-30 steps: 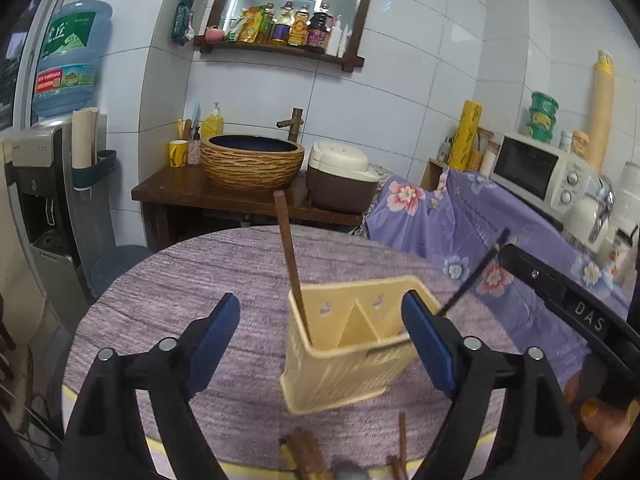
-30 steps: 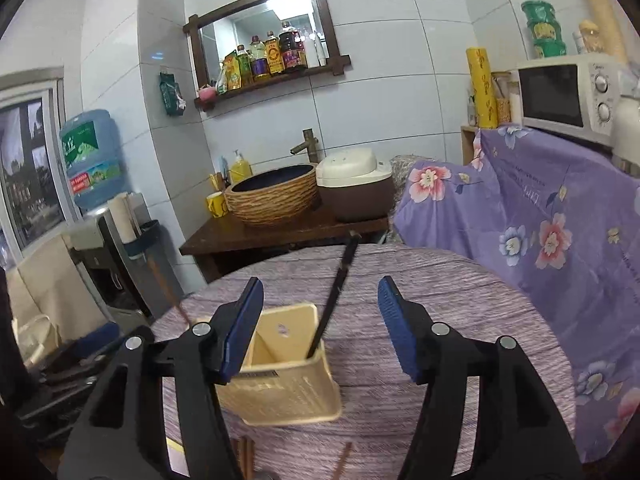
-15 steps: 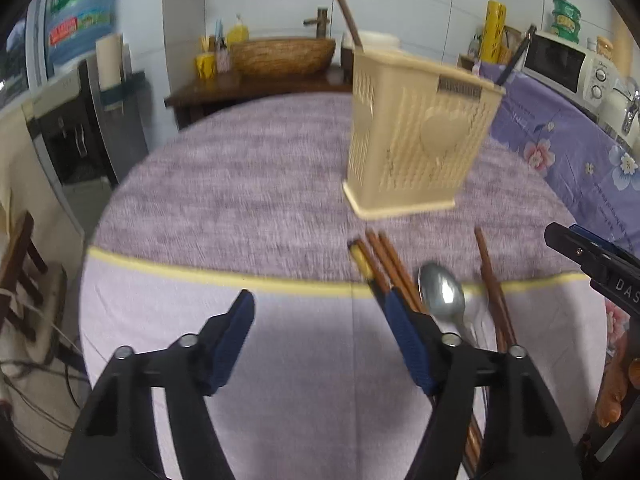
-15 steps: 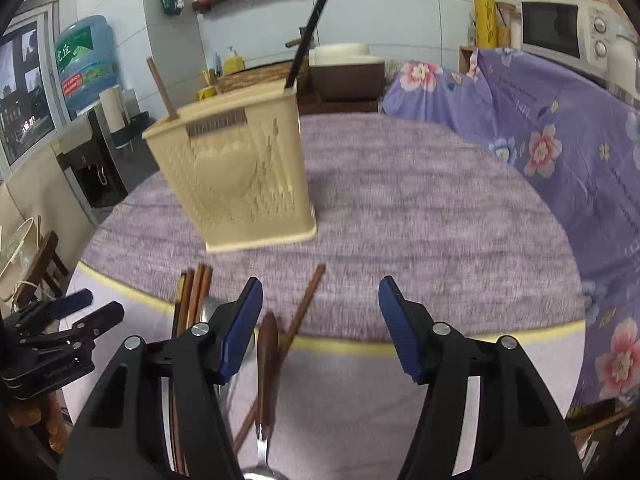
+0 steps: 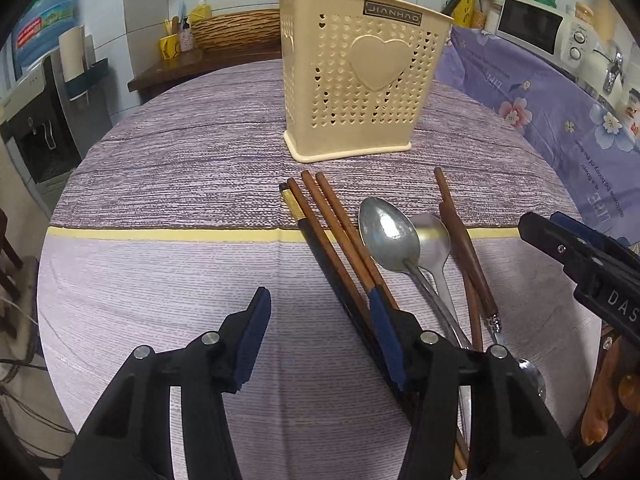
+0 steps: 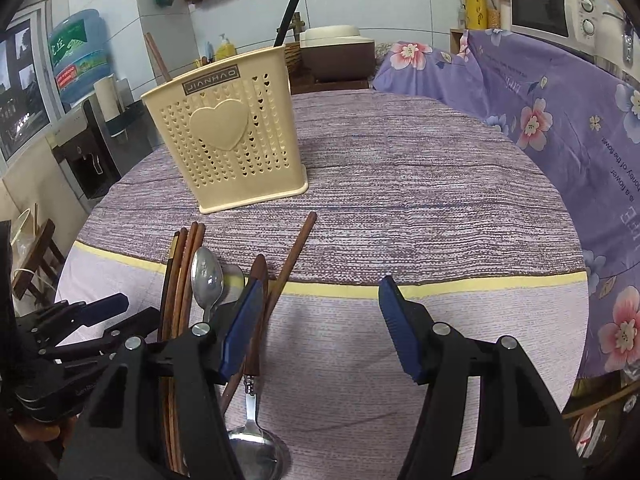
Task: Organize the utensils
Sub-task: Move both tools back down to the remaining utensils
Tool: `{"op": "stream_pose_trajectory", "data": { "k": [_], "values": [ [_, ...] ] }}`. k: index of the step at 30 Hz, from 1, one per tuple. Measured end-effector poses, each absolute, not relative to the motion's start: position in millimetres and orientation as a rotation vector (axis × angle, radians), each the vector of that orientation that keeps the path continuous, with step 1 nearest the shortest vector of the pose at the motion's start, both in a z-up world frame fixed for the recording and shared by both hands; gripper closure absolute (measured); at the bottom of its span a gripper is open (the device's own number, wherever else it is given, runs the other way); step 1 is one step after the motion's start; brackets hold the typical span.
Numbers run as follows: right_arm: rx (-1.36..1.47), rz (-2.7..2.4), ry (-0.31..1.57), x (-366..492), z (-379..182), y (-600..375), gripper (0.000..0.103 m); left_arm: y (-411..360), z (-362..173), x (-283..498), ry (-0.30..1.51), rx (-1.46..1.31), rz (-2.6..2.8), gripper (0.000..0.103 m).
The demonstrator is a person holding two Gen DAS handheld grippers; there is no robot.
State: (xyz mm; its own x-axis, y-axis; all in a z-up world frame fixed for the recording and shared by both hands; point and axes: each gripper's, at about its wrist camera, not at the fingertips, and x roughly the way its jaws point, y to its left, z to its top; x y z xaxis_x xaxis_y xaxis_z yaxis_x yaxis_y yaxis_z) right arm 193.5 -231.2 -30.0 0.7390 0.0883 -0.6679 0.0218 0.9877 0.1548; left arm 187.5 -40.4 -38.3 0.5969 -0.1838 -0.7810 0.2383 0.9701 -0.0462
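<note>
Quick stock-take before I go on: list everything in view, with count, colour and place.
Utensil holder: one, cream, standing mid-table.
Chopsticks in holder: two, one brown, one black, at opposite ends.
Loose chopsticks: several, brown plus one black, lying in front of holder.
Metal spoons: two, silver, bowls overlapping, beside the chopsticks.
Wooden-handled spoon: one, brown handle, near edge.
Tablecloth: one, purple, yellow stripe.
Microwave: one, white, right counter.
Left gripper: black, jaws open.
Right gripper: black, jaws open.
</note>
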Motion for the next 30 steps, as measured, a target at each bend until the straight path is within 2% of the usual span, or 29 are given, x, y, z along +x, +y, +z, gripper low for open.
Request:
{"op": "stream_pose_trajectory", "data": {
  "k": [15,24,30],
  "values": [
    [0.131,0.064,0.783,195.7,-41.8,-216.9,0.042,-40.8,-44.5,190.8,0.908,0.093,-0.226,0.051],
    [0.106,0.066,0.811,202.4,-47.5,-208.8,0.042,-4.5,-44.0,185.6,0.919,0.043,-0.149,0.05],
    [0.003,0.068,0.841,209.7,-51.5,-185.1,0.055,-7.8,-39.6,184.8,0.909,0.028,-0.159,0.05]
  ]
}}
